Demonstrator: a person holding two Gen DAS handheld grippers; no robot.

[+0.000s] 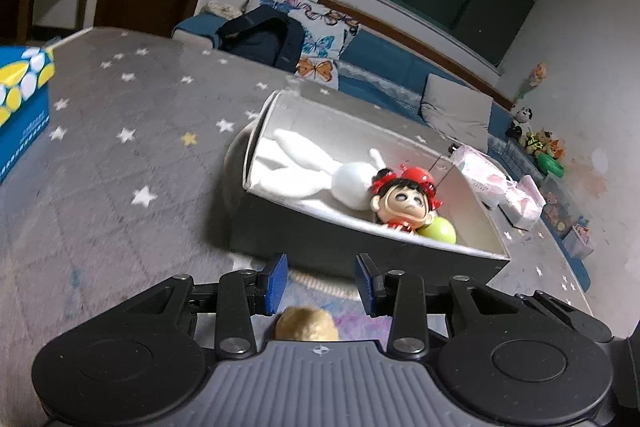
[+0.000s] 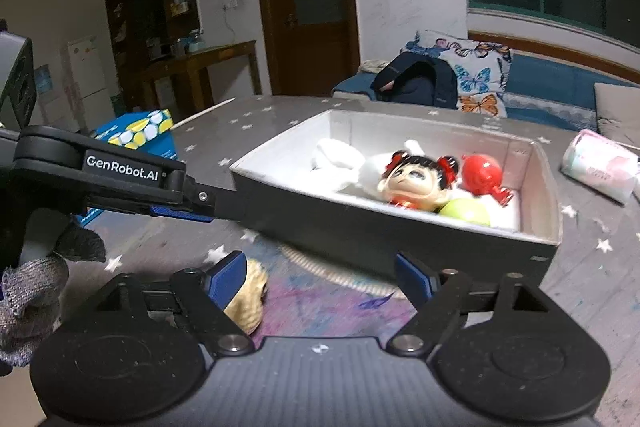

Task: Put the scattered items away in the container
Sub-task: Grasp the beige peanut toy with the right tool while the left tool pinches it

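A dark grey box point(image 1: 320, 239) with a white inside stands on the star-patterned table. In it lie a white plush rabbit point(image 1: 320, 175), a doll with red hair bobbles point(image 1: 400, 199) and a green ball point(image 1: 440, 231). The right wrist view shows the same box point(image 2: 360, 231), doll point(image 2: 416, 179), green ball point(image 2: 466, 211) and a red round toy point(image 2: 482, 175). A tan lumpy item point(image 2: 250, 303) lies on the table in front of the box. My right gripper point(image 2: 320, 277) is open, its left pad beside that item. My left gripper point(image 1: 322, 281) is open and empty, above the tan item point(image 1: 306, 325).
A blue tissue box point(image 1: 24, 99) stands at the far left of the table. A pink-and-white packet point(image 2: 600, 167) lies right of the box. A rope-edged mat point(image 2: 340, 277) pokes out from under the box. A gloved hand point(image 2: 36, 291) holds my left gripper point(image 2: 180, 213).
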